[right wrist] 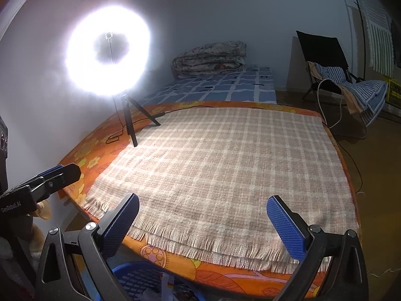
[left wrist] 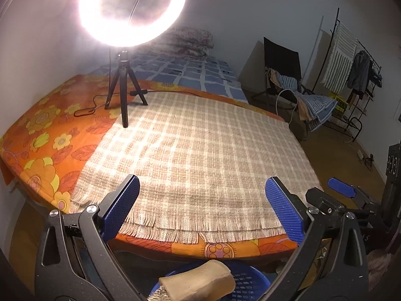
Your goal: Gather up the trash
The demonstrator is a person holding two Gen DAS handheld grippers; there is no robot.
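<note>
- While both tools are hanging just off the near edge of the bed [left wrist: 50,130], the left tool [left wrist: 200,208] is standing wide with nothing between its blue pads, and the right tool [right wrist: 203,223] is gaping just as wide and is likewise empty.
- A tan, loaf-shaped piece of trash [left wrist: 198,282] is lying on top of the blue basket [left wrist: 248,283], directly under the left tool; judging by that spot, it is sitting where a release over the basket would leave it.
- Its long axis is running roughly across the left wrist view, tilting slightly up toward the right, with a blunt end at each side.
- The basket is sitting low in front of the bed, probably so that scraps can drop straight in; the right wrist view is showing pale scraps inside it.
- A checked blanket [left wrist: 200,145] is covering the bed, and no loose trash is showing on it.
- A ring light [left wrist: 132,10] on its tripod is standing on the far left corner, presumably lighting the work area.
</note>
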